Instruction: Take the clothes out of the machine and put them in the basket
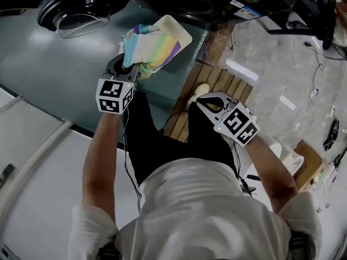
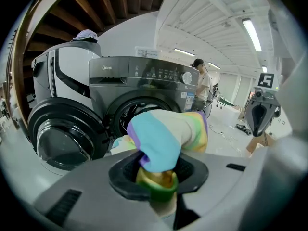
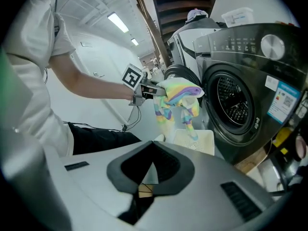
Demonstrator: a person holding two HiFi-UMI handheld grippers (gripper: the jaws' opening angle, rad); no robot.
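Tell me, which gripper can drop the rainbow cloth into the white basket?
Left. The left gripper grips the rainbow-striped cloth right above the white perforated plastic basket; the right gripper is shut, empty and farther away.

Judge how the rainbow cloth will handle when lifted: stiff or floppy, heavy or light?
Probably floppy: the cloth droops in folds below the left gripper. Likely light, since one small pinch carries it all. Its hanging ends might catch on the basket rim.

Soft cloth; glossy door; basket seemingly matt plastic.
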